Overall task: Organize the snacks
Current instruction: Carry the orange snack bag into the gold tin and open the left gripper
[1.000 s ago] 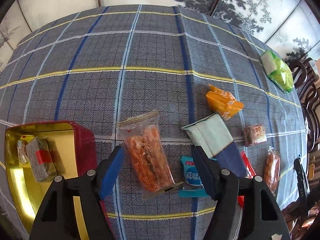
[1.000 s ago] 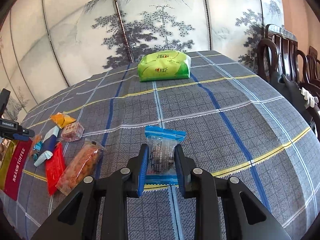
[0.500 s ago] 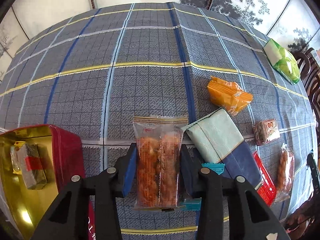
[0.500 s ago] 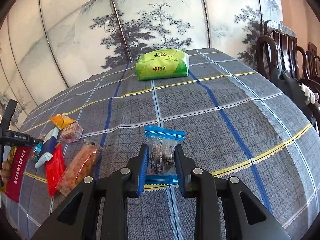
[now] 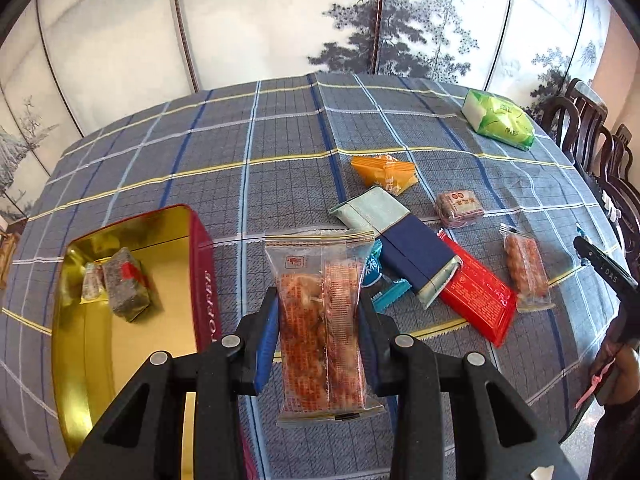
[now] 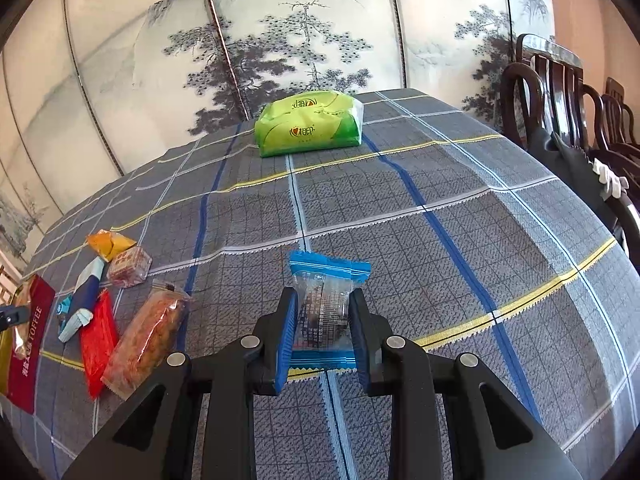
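On the checked tablecloth [image 5: 248, 152], the left gripper [image 5: 320, 320] has its jaws closing on a clear packet of orange-red snacks [image 5: 324, 320], which stands upright between the blue pads, lifted clear of the cloth. Just left of it sits an open red toffee tin [image 5: 204, 280] with a gold inside; a small dark wrapped sweet [image 5: 128, 284] and a smaller pale one lie in its far end. To the right of the held packet lie a teal wrapper [image 5: 380, 280], a dark blue and pale green packet [image 5: 400, 240], a red packet [image 5: 476, 292], a second clear packet of orange snacks [image 5: 526, 268], a small pink-brown square packet [image 5: 458, 204] and an orange pouch [image 5: 384, 172]. A green tissue pack [image 5: 500, 120] rests near the far right edge.

Well apart from that group, the right gripper [image 6: 324, 320] is clamped narrow on a small clear packet with blue ends [image 6: 324, 300], holding a dark snack, low over the cloth. Dark wooden chairs [image 6: 560, 92] stand beside the table.
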Available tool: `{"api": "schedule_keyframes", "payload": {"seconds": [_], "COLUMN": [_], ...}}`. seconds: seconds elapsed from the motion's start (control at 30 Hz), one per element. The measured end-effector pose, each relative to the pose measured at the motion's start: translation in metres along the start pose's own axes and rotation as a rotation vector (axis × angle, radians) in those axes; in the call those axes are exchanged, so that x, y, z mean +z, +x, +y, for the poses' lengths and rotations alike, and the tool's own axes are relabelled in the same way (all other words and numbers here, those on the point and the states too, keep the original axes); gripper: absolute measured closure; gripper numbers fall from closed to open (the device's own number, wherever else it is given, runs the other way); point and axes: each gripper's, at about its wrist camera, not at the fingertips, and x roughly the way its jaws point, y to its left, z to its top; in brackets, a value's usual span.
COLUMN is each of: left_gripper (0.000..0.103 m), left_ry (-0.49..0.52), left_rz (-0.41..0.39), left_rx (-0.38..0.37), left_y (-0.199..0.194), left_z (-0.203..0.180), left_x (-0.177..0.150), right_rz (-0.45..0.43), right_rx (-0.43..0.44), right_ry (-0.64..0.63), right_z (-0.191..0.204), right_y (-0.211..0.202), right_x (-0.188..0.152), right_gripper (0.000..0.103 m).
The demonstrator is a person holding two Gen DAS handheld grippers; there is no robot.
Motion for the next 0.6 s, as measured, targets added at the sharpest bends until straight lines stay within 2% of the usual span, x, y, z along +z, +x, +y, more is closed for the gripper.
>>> {"api": "schedule_keyframes", "payload": {"seconds": [0.33,0.47,0.6], "left_gripper": [0.071,0.071,0.071], "left_ry": [0.057,0.053,0.047], "left_rz": [-0.139,-0.164,-0.186], "left_rx": [0.100,0.128,0.188], "left_y": [-0.051,-0.061,-0.066], "left_z": [0.011,0.026,0.047], "left_x": [-0.017,-0.022,-0.028], "right_rz": [0.024,0.035,0.046], "right_rx": [-0.049,-0.069,-0.089], "right_ry": [0.017,0.018,0.017], "right_z": [-0.001,0.000,0.000], "right_y": [0.005,0.008,0.010], "right_x": [0.001,0.001,0.001], "right_gripper": [0.076,0.076,0.076]}}
